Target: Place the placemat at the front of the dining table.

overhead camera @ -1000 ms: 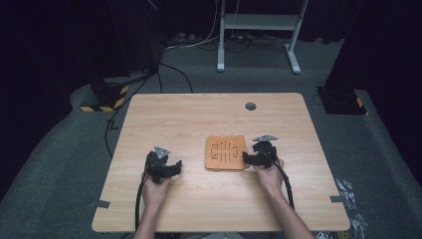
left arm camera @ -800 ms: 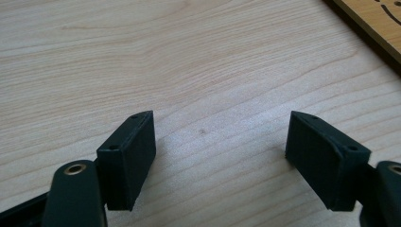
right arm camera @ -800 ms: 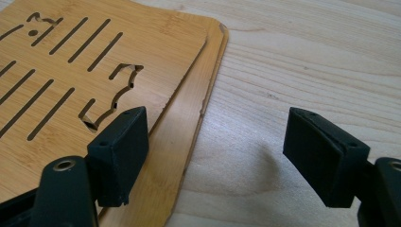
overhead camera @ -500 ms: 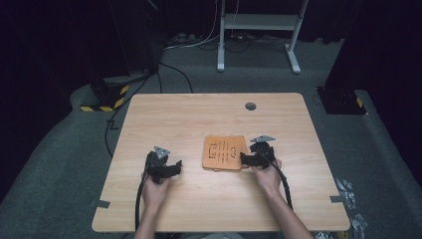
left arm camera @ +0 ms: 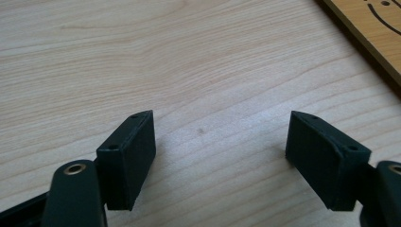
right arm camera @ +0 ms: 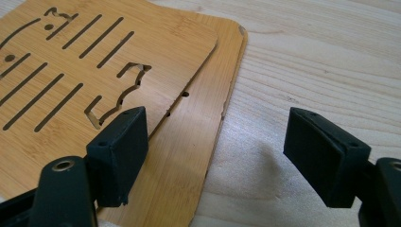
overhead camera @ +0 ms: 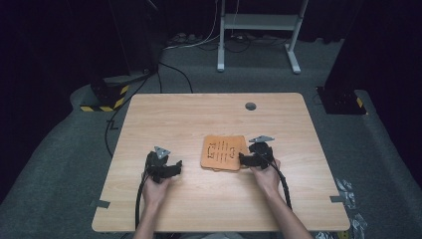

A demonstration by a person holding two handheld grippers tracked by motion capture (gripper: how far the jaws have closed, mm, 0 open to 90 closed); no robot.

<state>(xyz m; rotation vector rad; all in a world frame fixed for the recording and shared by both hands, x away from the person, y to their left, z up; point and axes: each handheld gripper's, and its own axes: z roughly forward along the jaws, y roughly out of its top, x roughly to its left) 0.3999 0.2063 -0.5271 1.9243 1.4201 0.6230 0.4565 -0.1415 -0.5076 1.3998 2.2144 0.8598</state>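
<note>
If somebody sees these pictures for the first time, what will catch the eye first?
Two stacked bamboo boards, the upper one cut with slots and a cat-like outline, lie near the middle of the pale wooden table. The right gripper stands open at their edge, one jaw over the boards. The left gripper is open over bare wood to their left.

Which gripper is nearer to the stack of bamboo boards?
Right. The right gripper sits at the right edge of the bamboo boards, jaws open, one jaw over the boards. The left gripper rests on bare table to their left, jaws open.
</note>
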